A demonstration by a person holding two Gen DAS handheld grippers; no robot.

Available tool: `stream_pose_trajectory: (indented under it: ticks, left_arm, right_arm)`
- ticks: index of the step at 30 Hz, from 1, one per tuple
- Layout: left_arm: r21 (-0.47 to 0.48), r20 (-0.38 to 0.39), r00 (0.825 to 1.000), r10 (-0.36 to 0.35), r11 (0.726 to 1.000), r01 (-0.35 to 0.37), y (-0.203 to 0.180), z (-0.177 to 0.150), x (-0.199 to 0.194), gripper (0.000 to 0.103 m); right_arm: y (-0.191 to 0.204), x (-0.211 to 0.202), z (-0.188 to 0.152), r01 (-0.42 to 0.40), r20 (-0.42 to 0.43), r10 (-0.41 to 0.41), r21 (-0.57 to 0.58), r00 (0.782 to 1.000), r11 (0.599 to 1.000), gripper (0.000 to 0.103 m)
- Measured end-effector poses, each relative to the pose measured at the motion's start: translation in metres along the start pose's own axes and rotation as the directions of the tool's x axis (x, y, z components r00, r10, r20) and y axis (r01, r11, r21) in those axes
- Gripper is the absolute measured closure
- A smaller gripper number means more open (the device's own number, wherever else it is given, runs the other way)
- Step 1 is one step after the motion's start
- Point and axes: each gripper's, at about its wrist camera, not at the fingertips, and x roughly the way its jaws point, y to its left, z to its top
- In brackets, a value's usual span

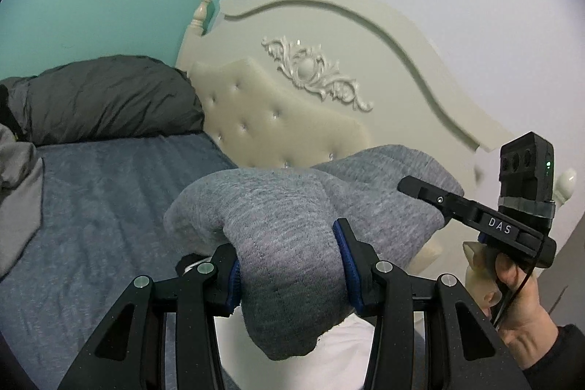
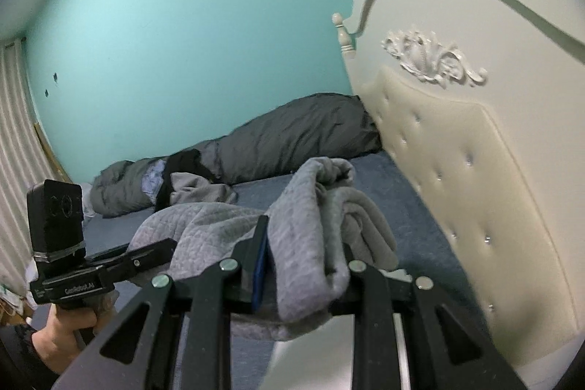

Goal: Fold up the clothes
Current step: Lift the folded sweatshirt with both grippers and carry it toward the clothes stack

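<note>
Garment lift, mid-fold: grey knit garment [image 1: 292, 207] hangs above the blue bedsheet [image 1: 109, 192].
My left gripper [image 1: 289, 265] and right gripper [image 2: 303, 265] each pinch it; next, I judge, spread and lay flat.

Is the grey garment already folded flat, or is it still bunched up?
Bunched up. The grey garment hangs in lumpy rolls between the left claw and right claw, both shut on it above the bed.

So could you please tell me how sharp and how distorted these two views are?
Left wrist view: the grey garment is sharp, the headboard bowed by the fisheye. Right wrist view: the headboard's right side is smeared, the frame corners black.
</note>
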Motion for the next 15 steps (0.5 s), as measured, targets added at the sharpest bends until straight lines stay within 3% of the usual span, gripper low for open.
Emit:
stream_pose_trajectory:
  ticks: [3, 8, 11, 15]
  left_arm:
    - [0.007, -0.060, 0.998, 0.013, 1.000, -0.012, -0.002, -0.041, 0.038, 0.054]
    - [-0.066, -0.223, 0.975, -0.021, 0.998, 0.007, 0.007, -0.111, 0.080, 0.054]
    - [-0.074, -0.241, 0.970, -0.032, 0.997, 0.015, 0.002, -0.131, 0.079, 0.054]
    - [-0.103, -0.251, 0.967, -0.045, 0.995, 0.020, -0.005, -0.137, 0.069, 0.054]
  right_arm:
    - [-0.031, 0.013, -0.023, 0.020, -0.027, -0.020, 0.021, 0.999, 1.000, 0.080]
    - [-0.077, 0.032, -0.101, 0.060, -0.189, -0.044, 0.082, 0.981, 0.995, 0.080]
    - [-0.084, 0.025, -0.125, 0.044, -0.208, -0.022, 0.101, 0.978, 0.994, 0.080]
    - [-0.083, 0.012, -0.132, 0.020, -0.219, 0.007, 0.121, 0.976, 0.992, 0.080]
